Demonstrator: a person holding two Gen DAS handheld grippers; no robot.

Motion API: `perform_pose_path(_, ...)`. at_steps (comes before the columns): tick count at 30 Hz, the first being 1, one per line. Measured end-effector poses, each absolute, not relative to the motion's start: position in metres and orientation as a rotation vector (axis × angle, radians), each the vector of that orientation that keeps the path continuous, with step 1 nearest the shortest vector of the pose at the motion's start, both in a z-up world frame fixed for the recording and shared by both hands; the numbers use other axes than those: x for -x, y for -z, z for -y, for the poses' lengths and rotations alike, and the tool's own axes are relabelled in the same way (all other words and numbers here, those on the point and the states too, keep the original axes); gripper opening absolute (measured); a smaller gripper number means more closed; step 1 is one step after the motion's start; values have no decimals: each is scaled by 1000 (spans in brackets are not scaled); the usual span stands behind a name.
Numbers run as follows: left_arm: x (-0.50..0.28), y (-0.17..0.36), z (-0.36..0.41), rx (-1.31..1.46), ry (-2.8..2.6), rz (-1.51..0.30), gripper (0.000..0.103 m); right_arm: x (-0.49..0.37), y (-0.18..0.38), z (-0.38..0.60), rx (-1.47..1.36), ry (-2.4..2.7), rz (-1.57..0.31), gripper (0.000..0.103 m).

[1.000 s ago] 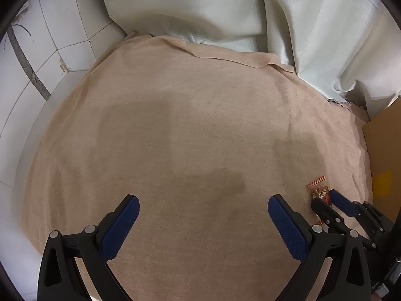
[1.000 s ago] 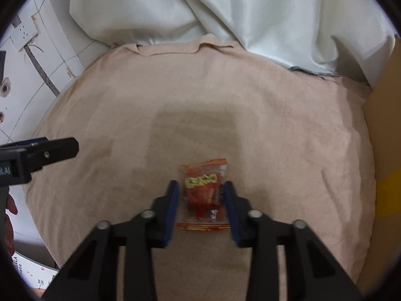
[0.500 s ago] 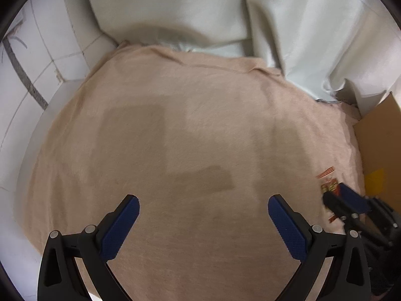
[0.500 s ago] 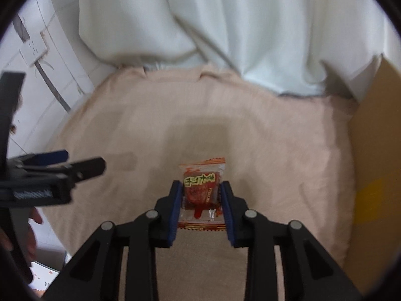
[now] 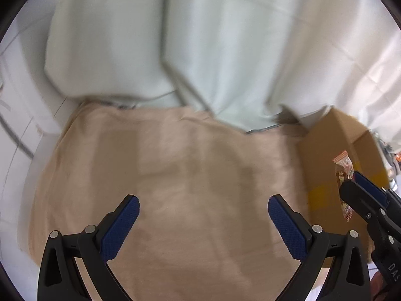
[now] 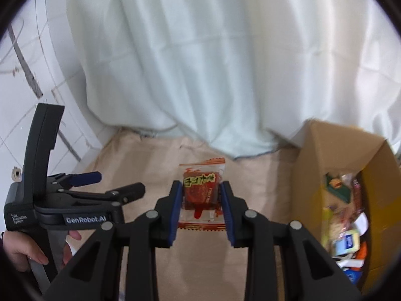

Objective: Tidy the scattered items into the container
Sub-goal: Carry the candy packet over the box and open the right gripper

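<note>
Left wrist view first: under me there's a beige cloth [image 5: 175, 175] spread over the surface, with pale curtains [image 5: 200, 37] hanging behind it and white tiled wall [image 5: 15, 115] off to the left. My left gripper [image 5: 203, 222] has its jaws spread wide with nothing between them. At the right edge my right gripper [image 5: 358, 188] pokes in with the snack packet [image 5: 344, 165], in front of the cardboard box [image 5: 333, 150]. Everything's motion-blurred, so the box is cut off and fuzzy.

Right wrist view: my right gripper [image 6: 200, 209] is clamped on the red snack packet [image 6: 201, 190], held up off the cloth [image 6: 200, 263]. The open box [image 6: 325, 160] sits to the right, with mixed packets [image 6: 345, 215] inside, too blurry to identify. My left gripper [image 6: 107, 185] is on the left, jaws apart, a hand [image 6: 20, 248] on its handle, partly cut off by the frame.
</note>
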State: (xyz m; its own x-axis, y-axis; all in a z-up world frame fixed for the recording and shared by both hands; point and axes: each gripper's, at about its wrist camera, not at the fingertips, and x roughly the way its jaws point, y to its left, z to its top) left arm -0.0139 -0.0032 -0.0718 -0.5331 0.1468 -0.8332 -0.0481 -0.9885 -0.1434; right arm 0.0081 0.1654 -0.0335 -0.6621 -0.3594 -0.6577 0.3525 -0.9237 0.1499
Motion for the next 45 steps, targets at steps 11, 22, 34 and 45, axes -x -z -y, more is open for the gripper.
perform_pose_path(11, 15, 24, -68, 1323, -2607, 54, 103, -20, 0, -236, -952, 2692, 80, 35)
perform_pose_path(22, 26, 6, -148, 1262, -2491, -26, 103, -24, -1, -303, -1006, 2811, 140, 35)
perform_pose_path(34, 28, 19, -213, 1265, -2405, -119, 103, -28, 27, -359, -1134, 2866, 256, 35)
perform_pose_path(45, 33, 20, -221, 1272, -2404, -138, 103, -24, 28, -376, -1176, 2970, 251, 97)
